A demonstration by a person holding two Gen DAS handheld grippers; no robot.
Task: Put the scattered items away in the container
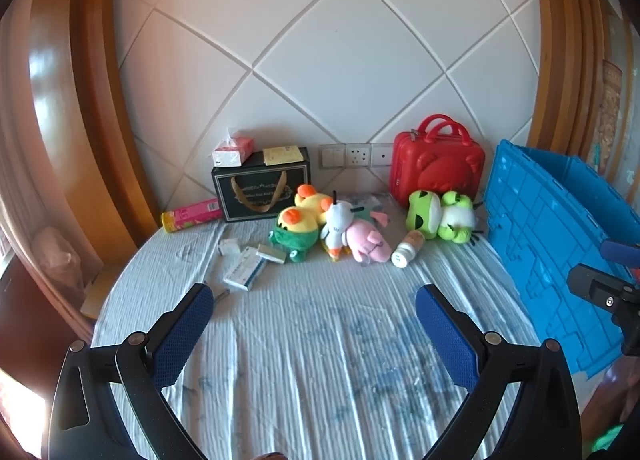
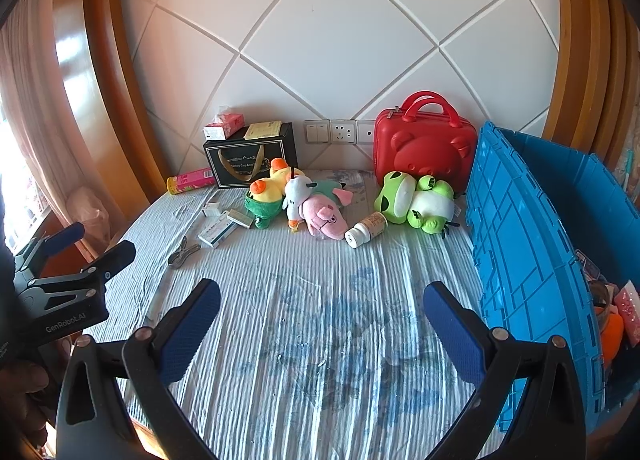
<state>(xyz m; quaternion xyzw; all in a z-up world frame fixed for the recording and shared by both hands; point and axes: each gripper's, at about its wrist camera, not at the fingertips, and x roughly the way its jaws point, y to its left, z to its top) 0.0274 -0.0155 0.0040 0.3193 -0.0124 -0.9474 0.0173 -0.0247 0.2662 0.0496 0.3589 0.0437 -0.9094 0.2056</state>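
1. left gripper (image 1: 314, 302): jaws spread wide, nothing between them, held above the striped sheet (image 1: 320, 340).
2. right gripper (image 2: 322, 300): jaws spread wide, holding nothing.
3. blue crate (image 2: 520, 252): just beyond the right jaw of the right gripper, standing open; some items lie inside at its near end.
4. frog toy (image 2: 416, 200): ahead of the right gripper, right of centre, beside the crate.
5. pill bottle (image 2: 366, 229): lying on its side ahead of the jaws, between the frog toy and the pink pig toy (image 2: 324, 216).
6. duck toys (image 1: 302, 216): ahead of the left gripper's jaws, touching the white toy (image 1: 336, 224).
7. small boxes (image 1: 244, 266): ahead of the left jaw.
8. metal clip (image 2: 182, 252): just beyond the right gripper's left jaw.
9. red case (image 2: 426, 144), black gift bag (image 2: 250, 160): far ahead, against the wall.
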